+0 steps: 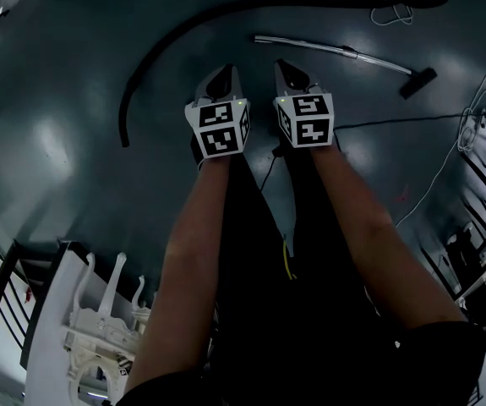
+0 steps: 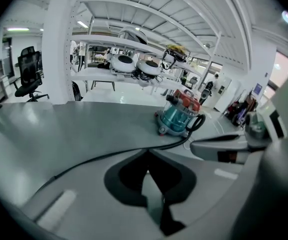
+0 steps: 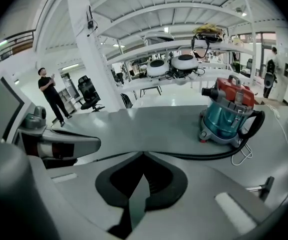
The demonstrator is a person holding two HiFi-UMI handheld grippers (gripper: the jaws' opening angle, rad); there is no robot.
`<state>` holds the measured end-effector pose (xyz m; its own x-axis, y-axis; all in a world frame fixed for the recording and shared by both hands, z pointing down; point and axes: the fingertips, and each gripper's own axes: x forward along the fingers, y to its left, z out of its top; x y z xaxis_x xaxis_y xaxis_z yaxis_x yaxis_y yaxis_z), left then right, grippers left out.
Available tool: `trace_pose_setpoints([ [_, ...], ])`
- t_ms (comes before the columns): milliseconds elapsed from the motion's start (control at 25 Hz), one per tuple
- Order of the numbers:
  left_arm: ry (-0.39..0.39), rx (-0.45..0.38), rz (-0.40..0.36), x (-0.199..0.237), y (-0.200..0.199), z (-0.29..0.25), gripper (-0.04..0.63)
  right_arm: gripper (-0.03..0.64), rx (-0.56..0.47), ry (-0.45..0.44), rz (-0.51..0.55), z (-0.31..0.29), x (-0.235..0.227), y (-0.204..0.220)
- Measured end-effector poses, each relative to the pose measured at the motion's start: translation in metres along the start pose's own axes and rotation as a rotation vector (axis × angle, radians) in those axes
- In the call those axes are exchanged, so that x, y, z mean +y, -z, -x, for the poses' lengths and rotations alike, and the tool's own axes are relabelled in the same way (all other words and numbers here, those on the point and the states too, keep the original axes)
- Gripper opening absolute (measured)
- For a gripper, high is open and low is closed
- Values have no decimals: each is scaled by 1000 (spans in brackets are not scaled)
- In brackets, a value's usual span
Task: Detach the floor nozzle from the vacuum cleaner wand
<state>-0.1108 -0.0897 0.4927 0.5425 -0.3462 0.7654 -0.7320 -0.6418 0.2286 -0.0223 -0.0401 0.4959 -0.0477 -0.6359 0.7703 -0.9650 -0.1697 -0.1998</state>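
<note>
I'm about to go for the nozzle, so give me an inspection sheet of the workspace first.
Surface: dark glossy floor, bare around the grippers.
Job's things: wand lies flat, nozzle attached at its right end; black hose curves off to the left; vacuum stands upright.
Clutter: nothing seen near the wand.
Grippers: left gripper and right gripper both shut, empty, side by side short of the wand.
Cables: black cable and white cable cross the floor at right.
Surroundings: white furniture lower left; office chair; person standing far off.
</note>
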Motion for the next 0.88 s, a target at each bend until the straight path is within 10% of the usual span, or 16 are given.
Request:
trace_pose_setpoints([
  [880, 9, -9, -19, 0, -19, -14, 9, -6, -30, -6, -32, -14, -5, -26],
])
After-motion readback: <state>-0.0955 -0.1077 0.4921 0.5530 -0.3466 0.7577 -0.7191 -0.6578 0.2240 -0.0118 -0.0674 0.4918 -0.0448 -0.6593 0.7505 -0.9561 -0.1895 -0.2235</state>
